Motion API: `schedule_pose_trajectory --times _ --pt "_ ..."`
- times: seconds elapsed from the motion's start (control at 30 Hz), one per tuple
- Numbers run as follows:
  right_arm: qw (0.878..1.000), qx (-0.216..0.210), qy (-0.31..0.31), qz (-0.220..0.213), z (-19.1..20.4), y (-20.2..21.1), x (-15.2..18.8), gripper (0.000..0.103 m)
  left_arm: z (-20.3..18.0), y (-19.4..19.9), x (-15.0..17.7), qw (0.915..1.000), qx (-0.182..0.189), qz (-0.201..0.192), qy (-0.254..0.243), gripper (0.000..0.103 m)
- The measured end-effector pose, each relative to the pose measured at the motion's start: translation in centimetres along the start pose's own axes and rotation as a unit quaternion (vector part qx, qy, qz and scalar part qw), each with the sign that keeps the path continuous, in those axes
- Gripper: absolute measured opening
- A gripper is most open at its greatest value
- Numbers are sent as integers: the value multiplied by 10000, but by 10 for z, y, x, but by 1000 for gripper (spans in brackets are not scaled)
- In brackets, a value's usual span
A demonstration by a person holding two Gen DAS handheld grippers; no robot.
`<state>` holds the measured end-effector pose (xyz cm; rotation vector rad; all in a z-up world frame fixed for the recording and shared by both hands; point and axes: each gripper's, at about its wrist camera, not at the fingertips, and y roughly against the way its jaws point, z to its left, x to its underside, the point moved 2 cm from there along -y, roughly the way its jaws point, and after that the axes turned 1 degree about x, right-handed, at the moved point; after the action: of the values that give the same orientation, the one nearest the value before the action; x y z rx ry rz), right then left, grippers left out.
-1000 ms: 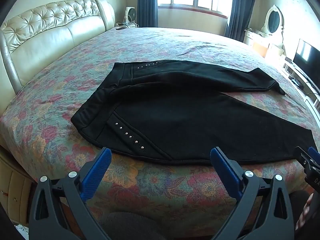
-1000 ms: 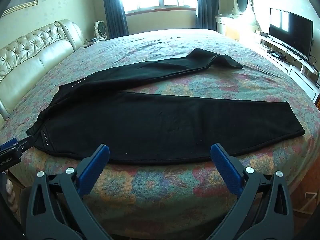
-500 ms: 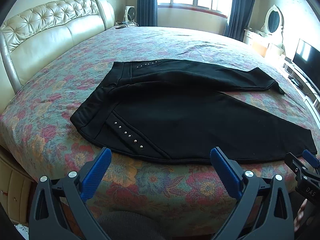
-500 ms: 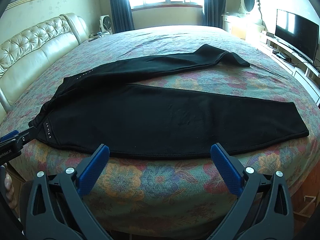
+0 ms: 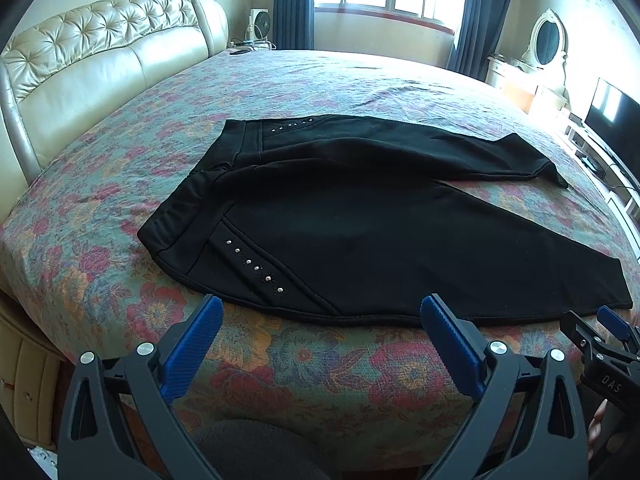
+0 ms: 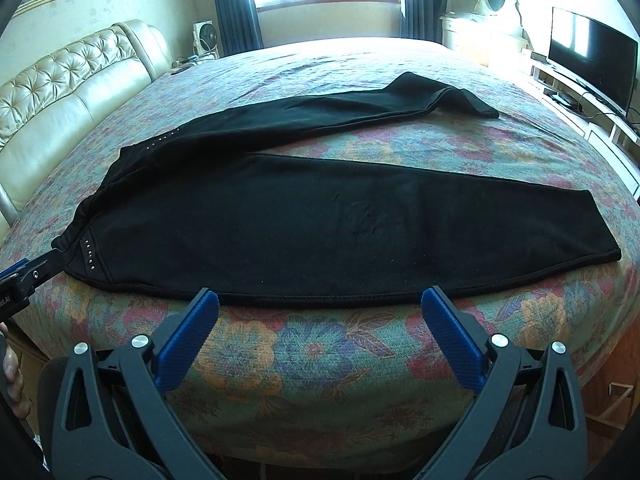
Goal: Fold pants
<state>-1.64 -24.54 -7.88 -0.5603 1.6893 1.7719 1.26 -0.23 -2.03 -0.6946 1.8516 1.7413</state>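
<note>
Black pants (image 5: 360, 220) are lying flat on the bed (image 5: 120, 168), spread over its floral cover. The waistband is pointing toward the headboard (image 5: 92, 60); both legs are running toward the side where the TV (image 6: 592, 60) is standing. The near leg is lying straight along the bed's front edge. The far leg is angling away from it, with its cuff rumpled. Rows of small studs (image 5: 254, 266) are showing near the waistband.

The left gripper (image 5: 320, 320) is hovering just in front of the near hem by the waistband end, jaws spread wide, holding nothing. The right gripper (image 6: 320, 308) is hovering just in front of the near leg's hem, jaws likewise spread wide and empty. Neither is touching the fabric. Each gripper is also showing at the edge of the other's view, beside the pants' ends.
</note>
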Motion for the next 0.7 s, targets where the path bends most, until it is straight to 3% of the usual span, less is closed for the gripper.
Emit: schedule_pose_trajectory --times 0.7 --pt "9999 -39 -58 81 -3 -6 2 101 -3 -3 2 10000 36 55 -54 99"
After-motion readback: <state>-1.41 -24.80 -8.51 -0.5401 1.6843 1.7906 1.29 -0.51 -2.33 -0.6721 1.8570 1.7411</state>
